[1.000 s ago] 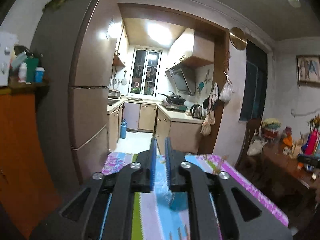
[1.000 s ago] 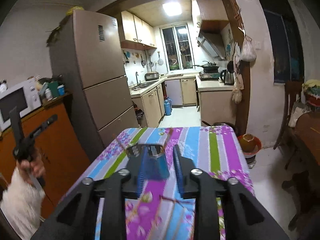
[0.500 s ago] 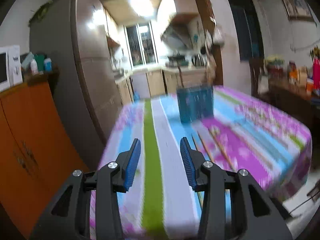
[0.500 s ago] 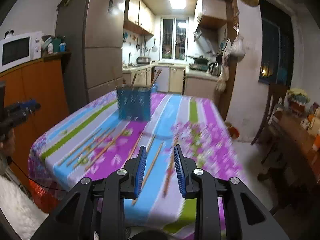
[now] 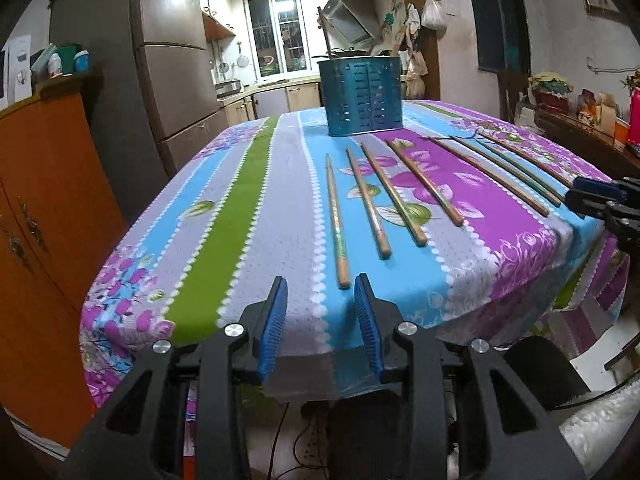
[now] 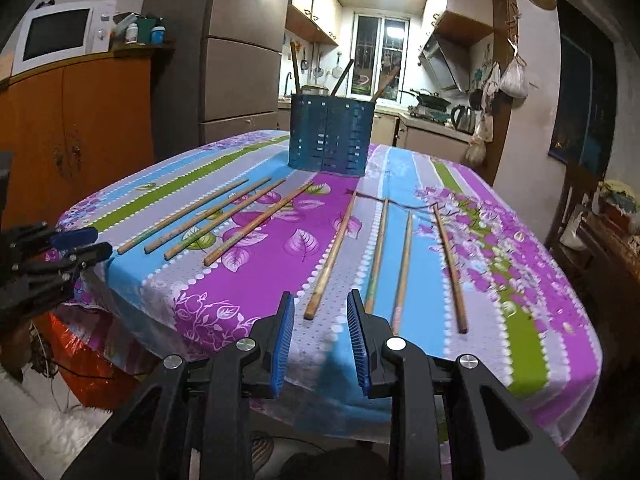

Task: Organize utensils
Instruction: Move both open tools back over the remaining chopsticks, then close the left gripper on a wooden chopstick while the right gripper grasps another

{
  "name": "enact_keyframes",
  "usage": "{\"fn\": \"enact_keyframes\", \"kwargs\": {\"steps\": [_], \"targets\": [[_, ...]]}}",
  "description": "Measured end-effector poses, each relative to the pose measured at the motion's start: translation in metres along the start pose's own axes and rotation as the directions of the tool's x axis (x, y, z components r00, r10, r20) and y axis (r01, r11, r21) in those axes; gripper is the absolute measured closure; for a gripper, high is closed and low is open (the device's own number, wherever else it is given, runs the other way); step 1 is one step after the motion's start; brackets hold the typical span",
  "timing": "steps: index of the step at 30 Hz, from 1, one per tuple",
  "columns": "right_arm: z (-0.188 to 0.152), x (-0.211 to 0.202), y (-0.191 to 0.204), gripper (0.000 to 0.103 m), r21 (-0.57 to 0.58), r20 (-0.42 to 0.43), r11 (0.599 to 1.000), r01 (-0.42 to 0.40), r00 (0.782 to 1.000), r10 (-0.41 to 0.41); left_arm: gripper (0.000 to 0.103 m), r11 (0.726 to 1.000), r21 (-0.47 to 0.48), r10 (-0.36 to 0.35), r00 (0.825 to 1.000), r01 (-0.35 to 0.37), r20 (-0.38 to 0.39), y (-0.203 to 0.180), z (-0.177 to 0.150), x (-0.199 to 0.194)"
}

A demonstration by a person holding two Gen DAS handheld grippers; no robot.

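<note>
We face a striped floral tabletop (image 5: 248,216) in a dim kitchen. Both tongs, left (image 5: 321,312) and right (image 6: 320,326), hang spread and empty at its near edge; the left pair has just been closing. Chopsticks (image 6: 330,256) lie loose before the blue holder (image 6: 330,136) near the far edge. We judge picking up is next: straddle one stick's near end.

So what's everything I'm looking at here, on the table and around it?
chopsticks: eight, wooden, flat on the table, two groups of four
upright chopsticks: three, dark, in the holder
holder: one, blue, far end of the table
tablecloth: one, striped purple, blue and green, over the table
microwave: one, white, on the cabinet
cabinet: one, orange, left
fridge: one, grey-brown, behind
left gripper: black, blue pads, open, empty, jaws just closing slightly
right gripper: same colours, open, empty
</note>
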State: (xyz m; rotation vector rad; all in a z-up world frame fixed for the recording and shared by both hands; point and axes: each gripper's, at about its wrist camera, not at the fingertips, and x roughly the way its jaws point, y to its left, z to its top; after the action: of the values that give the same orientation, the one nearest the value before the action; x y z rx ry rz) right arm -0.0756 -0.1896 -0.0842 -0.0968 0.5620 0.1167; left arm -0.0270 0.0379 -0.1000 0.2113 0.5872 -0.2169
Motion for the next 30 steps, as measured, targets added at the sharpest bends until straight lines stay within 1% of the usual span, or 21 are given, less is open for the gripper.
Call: {"fn": "enact_keyframes", "kwargs": {"steps": [3, 7, 11, 13, 18, 22, 25, 28, 30], "targets": [[-0.007, 0.007, 0.004, 0.074, -0.002, -0.001, 1.0, 0.02, 1.0, -0.02, 0.07, 0.999, 0.037, 0.019, 0.999, -0.02, 0.03, -0.01, -0.001, 0.0], [-0.012, 0.015, 0.007, 0.074, 0.013, -0.001, 1.0, 0.028, 1.0, -0.028, 0.07, 0.999, 0.018, 0.039, 0.998, -0.039, 0.041, -0.012, -0.002, 0.007], [-0.013, 0.021, 0.01, 0.074, 0.024, 0.002, 0.999, 0.045, 0.999, -0.045, 0.07, 0.998, 0.017, 0.067, 0.996, -0.068, 0.062, -0.015, -0.002, 0.01], [-0.012, 0.024, 0.01, 0.078, 0.028, 0.007, 0.997, 0.068, 0.998, -0.068, 0.07, 0.997, 0.018, 0.071, 0.995, -0.073, 0.072, -0.017, -0.001, 0.01], [-0.009, 0.03, 0.011, 0.083, 0.037, 0.008, 0.996, 0.087, 0.996, -0.087, 0.073, 0.998, -0.004, 0.061, 0.994, -0.061, 0.086, -0.018, -0.001, 0.013], [-0.007, 0.033, 0.01, 0.084, 0.049, 0.004, 0.994, 0.095, 0.995, -0.095, 0.082, 0.999, -0.01, 0.043, 0.994, -0.043, 0.102, -0.019, -0.003, 0.014], [-0.007, 0.034, 0.009, 0.087, 0.066, 0.0, 0.994, 0.088, 0.996, -0.089, 0.086, 0.999, -0.023, 0.026, 0.994, -0.023, 0.111, -0.018, -0.005, 0.014], [-0.007, 0.035, 0.01, 0.092, 0.074, -0.002, 0.994, 0.079, 0.997, -0.079, 0.087, 0.999, -0.034, 0.011, 0.993, -0.007, 0.117, -0.017, -0.006, 0.014], [-0.007, 0.035, 0.01, 0.092, 0.087, -0.002, 0.993, 0.077, 0.997, -0.077, 0.087, 0.999, -0.036, 0.006, 0.993, -0.002, 0.12, -0.016, -0.007, 0.014]]}}
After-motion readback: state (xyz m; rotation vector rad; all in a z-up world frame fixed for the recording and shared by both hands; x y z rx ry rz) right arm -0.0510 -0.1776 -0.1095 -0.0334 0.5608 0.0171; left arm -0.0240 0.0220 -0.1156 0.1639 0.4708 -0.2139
